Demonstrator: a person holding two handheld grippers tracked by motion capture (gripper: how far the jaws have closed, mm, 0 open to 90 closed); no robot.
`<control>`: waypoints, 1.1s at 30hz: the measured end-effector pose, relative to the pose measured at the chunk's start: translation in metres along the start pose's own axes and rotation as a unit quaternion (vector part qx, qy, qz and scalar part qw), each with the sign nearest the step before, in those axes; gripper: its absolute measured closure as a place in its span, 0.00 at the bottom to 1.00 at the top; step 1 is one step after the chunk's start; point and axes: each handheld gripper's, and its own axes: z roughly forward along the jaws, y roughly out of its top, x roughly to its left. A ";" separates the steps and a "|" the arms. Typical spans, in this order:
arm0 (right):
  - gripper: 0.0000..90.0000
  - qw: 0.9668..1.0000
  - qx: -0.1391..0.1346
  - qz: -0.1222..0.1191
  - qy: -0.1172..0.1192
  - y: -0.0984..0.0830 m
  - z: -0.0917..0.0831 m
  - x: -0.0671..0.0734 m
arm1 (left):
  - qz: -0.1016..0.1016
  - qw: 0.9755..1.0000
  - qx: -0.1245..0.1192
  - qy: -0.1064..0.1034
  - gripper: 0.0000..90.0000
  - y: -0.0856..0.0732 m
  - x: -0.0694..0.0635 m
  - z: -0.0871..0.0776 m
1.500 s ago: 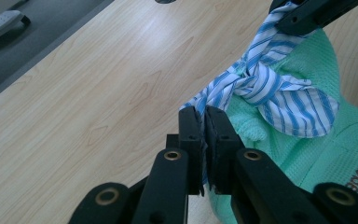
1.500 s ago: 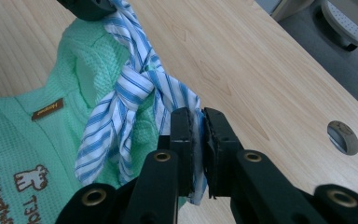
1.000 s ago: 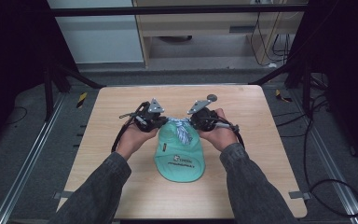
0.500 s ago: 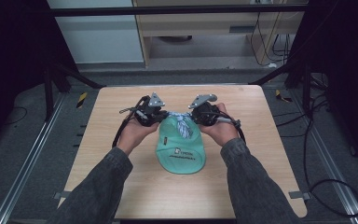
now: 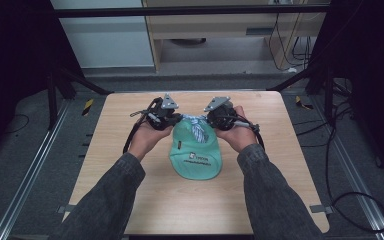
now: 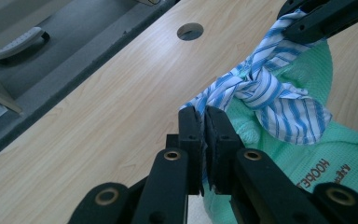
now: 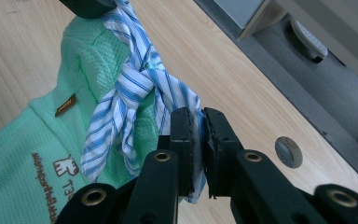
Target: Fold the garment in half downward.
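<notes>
A mint-green knit garment (image 5: pixel 196 155) with white print lies in the middle of the wooden table (image 5: pixel 130 190). A blue-and-white striped cloth (image 5: pixel 198 128) is knotted over its far end. My left gripper (image 5: pixel 178 119) is shut on one end of that cloth (image 6: pixel 223 88); its pads (image 6: pixel 189 126) pinch the fabric just left of the knot. My right gripper (image 5: pixel 208 120) is shut on the other end (image 7: pixel 135 88), with striped fabric squeezed between its pads (image 7: pixel 214 130). The grippers face each other across the knot, close together. The garment (image 6: pixel 279 154) (image 7: pixel 37 140) hangs partly under the cloth.
A round cable hole (image 6: pixel 189 31) (image 7: pixel 288 151) sits in the table near its far edge. Beyond that edge are a grey floor and a cabinet (image 5: pixel 220 30). Black frame posts stand at both far corners, and cables (image 5: pixel 340 150) lie on the floor at the right.
Both hands, the cloth and the garment have crept slightly toward the table's far edge. Both grips stay as they were.
</notes>
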 end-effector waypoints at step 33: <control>0.92 0.999 0.005 -0.029 -0.020 -0.023 0.015 0.024 | 0.040 0.999 0.003 0.032 0.95 -0.021 -0.023 0.012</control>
